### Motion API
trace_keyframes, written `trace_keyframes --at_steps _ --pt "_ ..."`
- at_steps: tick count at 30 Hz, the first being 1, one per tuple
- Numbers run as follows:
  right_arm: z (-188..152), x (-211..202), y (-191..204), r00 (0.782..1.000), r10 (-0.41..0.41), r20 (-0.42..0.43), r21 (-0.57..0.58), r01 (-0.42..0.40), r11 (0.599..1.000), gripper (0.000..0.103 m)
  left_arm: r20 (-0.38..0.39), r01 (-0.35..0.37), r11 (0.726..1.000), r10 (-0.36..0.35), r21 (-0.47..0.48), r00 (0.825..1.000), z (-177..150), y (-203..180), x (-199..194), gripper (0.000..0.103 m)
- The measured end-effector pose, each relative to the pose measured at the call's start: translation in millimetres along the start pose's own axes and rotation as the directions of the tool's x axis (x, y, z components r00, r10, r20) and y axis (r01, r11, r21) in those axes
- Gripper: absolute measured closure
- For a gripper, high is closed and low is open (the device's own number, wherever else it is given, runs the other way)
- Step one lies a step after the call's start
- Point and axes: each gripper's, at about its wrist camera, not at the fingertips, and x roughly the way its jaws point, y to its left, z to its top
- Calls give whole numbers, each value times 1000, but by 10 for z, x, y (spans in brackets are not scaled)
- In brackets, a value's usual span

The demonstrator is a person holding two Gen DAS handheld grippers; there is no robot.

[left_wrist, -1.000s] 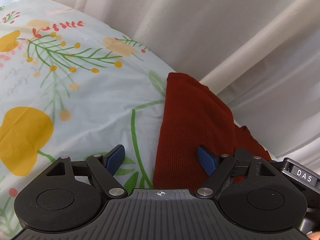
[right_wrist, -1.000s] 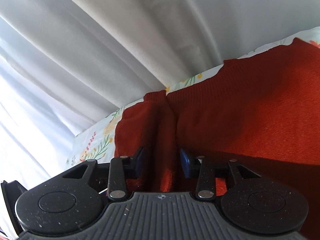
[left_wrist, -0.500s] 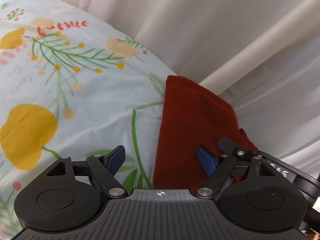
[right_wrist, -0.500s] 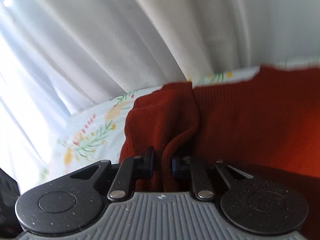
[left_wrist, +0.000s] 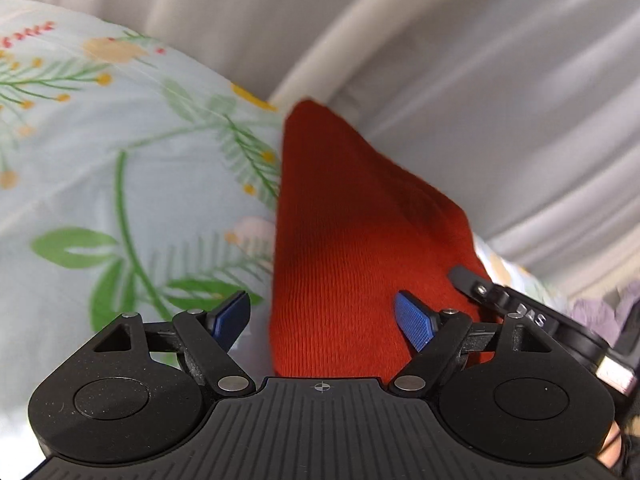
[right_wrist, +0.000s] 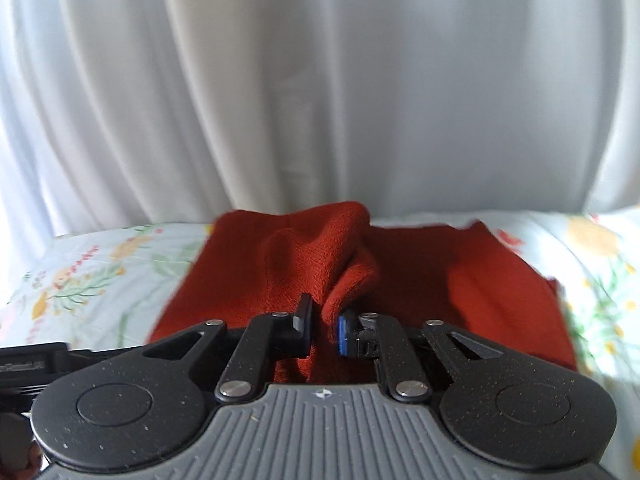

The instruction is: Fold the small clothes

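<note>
The only legible writing was on the black body of the right tool as seen from the left wrist view: white letters "DAS" (left_wrist: 530, 314), set on a slant. A second label on a black body at the lower left of the right wrist view (right_wrist: 22, 368) was too blurred to read. No containers were in view.

The left tool (left_wrist: 326, 320) stood with its jaws wide apart. Its blue fingertips (left_wrist: 414, 326) showed a ridged face. The right-hand fingertip lay over the red knitted garment (left_wrist: 360, 248), the left-hand one over the bedsheet (left_wrist: 120, 184); neither could be seen gripping cloth.

The right tool (right_wrist: 322, 328) had its jaws drawn narrow and pinched a raised fold of the red knitted garment (right_wrist: 312, 268) between them. The cloth rose in a bunched ridge just ahead of the fingertips, while the rest lay flatter to the right.

The garment lay on a bed covered by a pale sheet printed with yellow flowers, green leaves and small red sprigs. It sat close to the far edge of the bed, where the white curtain (right_wrist: 320, 88) hung in folds directly behind it. In the left wrist view the garment ran from the tool up to a point at that far edge, with printed sheet open to its left.

A patch of purple material (left_wrist: 600, 308) showed at the right margin of the left wrist view; its nature could not be determined.
</note>
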Motion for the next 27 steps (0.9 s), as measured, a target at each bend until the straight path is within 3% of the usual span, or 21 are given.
trace_keyframes --at_steps 3,6,9,10,12,15,16,17,20,23,27 --pt "-102 44 -221 999 -17 -38 61 20 998 93 -44 6 1000 -5 20 999 -66 -29 58 18" --pt "-141 59 -459 995 87 -51 200 -76 977 87 -41 1 1000 0 19 999 -70 31 0 16" --pt "-201 160 -721 965 260 -28 462 -218 860 72 -49 3 999 -1 37 999 -91 66 -79 14" --pt "-204 200 -791 957 290 -9 522 -243 818 66 -53 3 999 0 42 999 -110 66 -106 14" --pt "-189 266 -852 953 304 1 567 -251 785 66 -69 -6 999 9 51 998 -147 55 -165 13" --pt "-110 349 -702 961 277 -25 516 -225 826 68 -70 -19 997 25 80 997 -227 37 -222 12" --pt "-85 344 -624 967 252 -37 468 -206 859 81 -68 -26 995 32 99 997 -252 18 -238 12" --pt "-65 333 -518 976 210 -51 397 -173 901 89 -70 -36 993 45 116 997 -263 -7 -242 12" --pt "-15 235 -183 996 66 -63 162 -55 985 93 -84 -48 988 60 144 995 -272 -83 -266 12" --pt "108 -66 45 999 -11 52 -15 12 1000 93 -65 -44 986 55 159 996 -286 -145 -274 10" --pt "204 -368 134 979 -86 183 -156 115 981 93 -85 -64 981 81 183 993 -318 -249 -117 10"
